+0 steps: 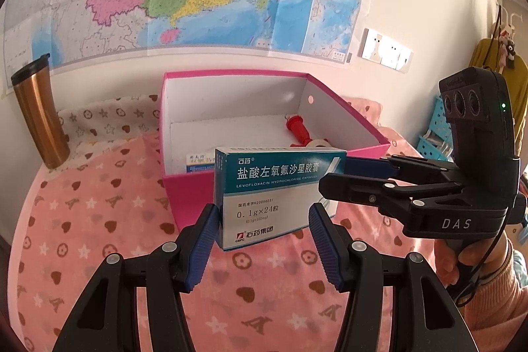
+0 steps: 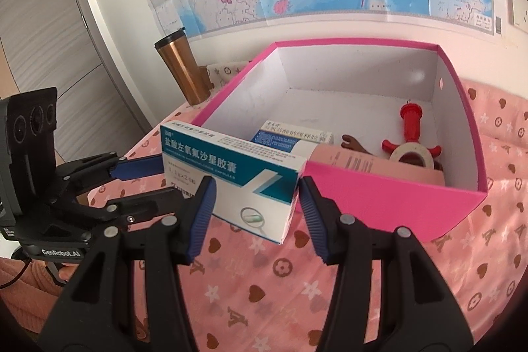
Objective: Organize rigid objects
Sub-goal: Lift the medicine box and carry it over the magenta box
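You held the teal medicine box (image 1: 277,193) between both tools: your left gripper (image 1: 264,231) clamped one end, your right gripper (image 2: 255,198) the other, just before the pink box (image 2: 379,203).

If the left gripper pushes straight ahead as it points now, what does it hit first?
The teal medicine carton already between the left gripper fingers; just behind it stands the pink box's near wall. Depth is uncertain.

"LEVOFLOXACIN HYDROCHLORIDE CAPSULES" and "0.1g×24" are printed on the medicine box (image 1: 274,193); "DAS" is marked on the right gripper (image 1: 333,177), "GenRobot.AI" on the left gripper (image 2: 142,169).
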The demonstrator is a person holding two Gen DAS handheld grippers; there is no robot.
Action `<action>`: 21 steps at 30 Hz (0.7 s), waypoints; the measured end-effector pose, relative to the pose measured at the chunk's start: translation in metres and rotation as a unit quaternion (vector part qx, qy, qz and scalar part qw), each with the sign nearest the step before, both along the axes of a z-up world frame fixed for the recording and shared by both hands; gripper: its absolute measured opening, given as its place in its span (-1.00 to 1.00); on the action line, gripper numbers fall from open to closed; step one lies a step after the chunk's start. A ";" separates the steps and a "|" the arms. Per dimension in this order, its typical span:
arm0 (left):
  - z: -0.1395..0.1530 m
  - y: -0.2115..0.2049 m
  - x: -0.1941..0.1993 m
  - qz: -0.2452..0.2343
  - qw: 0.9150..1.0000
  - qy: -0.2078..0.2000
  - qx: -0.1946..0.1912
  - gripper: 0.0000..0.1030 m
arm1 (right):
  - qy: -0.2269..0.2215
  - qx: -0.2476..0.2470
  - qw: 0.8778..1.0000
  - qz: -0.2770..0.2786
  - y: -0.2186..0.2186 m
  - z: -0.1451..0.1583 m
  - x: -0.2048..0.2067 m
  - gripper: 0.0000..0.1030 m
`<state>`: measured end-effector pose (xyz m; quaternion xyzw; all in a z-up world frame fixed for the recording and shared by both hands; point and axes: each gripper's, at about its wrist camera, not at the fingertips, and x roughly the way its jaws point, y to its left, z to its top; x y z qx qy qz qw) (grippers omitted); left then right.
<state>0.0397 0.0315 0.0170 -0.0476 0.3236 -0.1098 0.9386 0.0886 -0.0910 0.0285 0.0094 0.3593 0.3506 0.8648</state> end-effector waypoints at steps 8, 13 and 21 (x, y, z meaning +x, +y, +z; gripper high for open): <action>0.003 -0.001 0.007 -0.001 1.000 -0.002 0.001 0.10 | -0.008 0.002 1.000 -0.005 -0.002 0.007 0.005 0.07; 0.007 -0.001 0.011 -0.002 1.000 -0.006 0.001 0.10 | -0.013 0.003 1.000 -0.007 -0.003 0.011 0.007 0.07; 0.014 0.001 0.018 0.002 1.000 -0.015 0.009 0.10 | -0.021 0.005 1.000 -0.007 -0.002 0.020 0.015 0.07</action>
